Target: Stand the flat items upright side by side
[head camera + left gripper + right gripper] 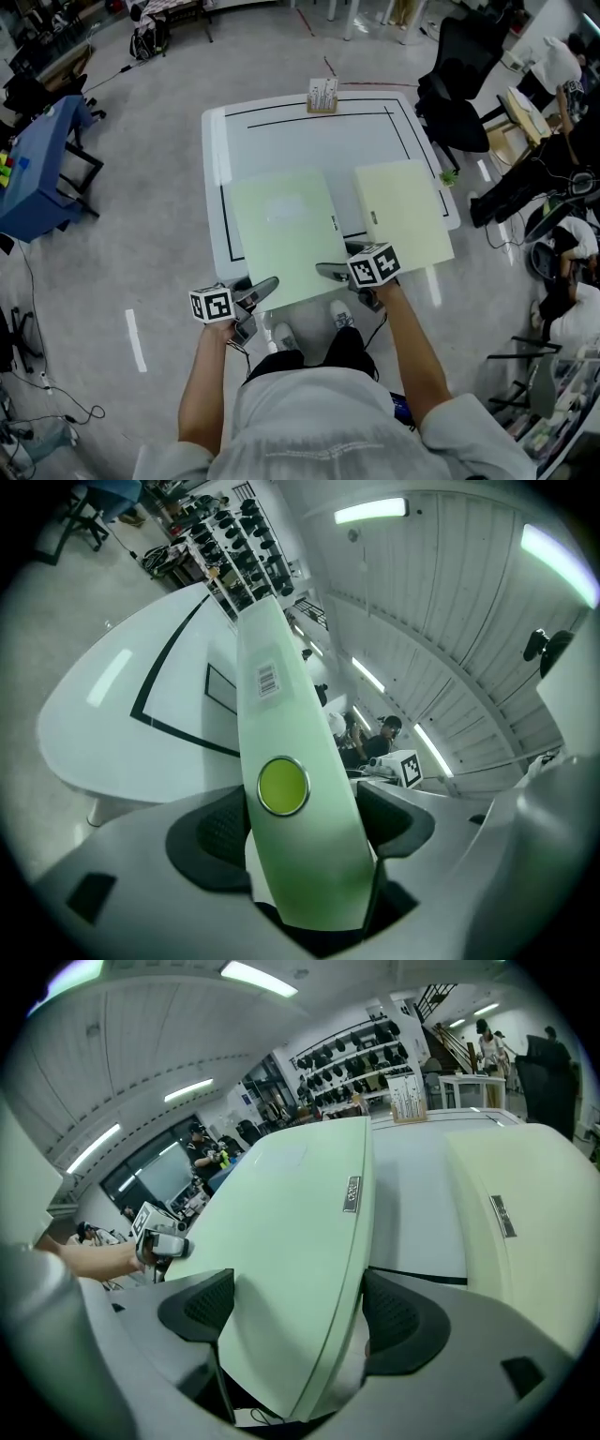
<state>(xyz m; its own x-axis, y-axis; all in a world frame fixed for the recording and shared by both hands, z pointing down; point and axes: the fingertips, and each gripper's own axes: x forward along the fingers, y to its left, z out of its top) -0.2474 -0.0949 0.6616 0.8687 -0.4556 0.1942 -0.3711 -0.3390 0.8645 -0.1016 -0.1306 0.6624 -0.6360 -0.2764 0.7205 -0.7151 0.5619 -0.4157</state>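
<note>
So right now I've got both tongs on the same pale green folder (281, 234). It's lying flat-ish on the white bench (214, 169), with its near edge hanging off the side closest to me. The left tongs (265, 291) are clamped on the near left corner. In the left gripper view the folder fills the gap between the pads, with its round yellow-green snap button (282, 786) sitting just past them and a barcode sticker (267, 679) further up. The right tongs (330, 272) have the near right corner, with the folder slanting through the gap between the two pads. The other one, a pale yellow folder (401, 217), lies flat just to the right of the green one, not touching it. There's a little stand (322, 96) at the bench's far edge; can't tell what's in it.
</note>
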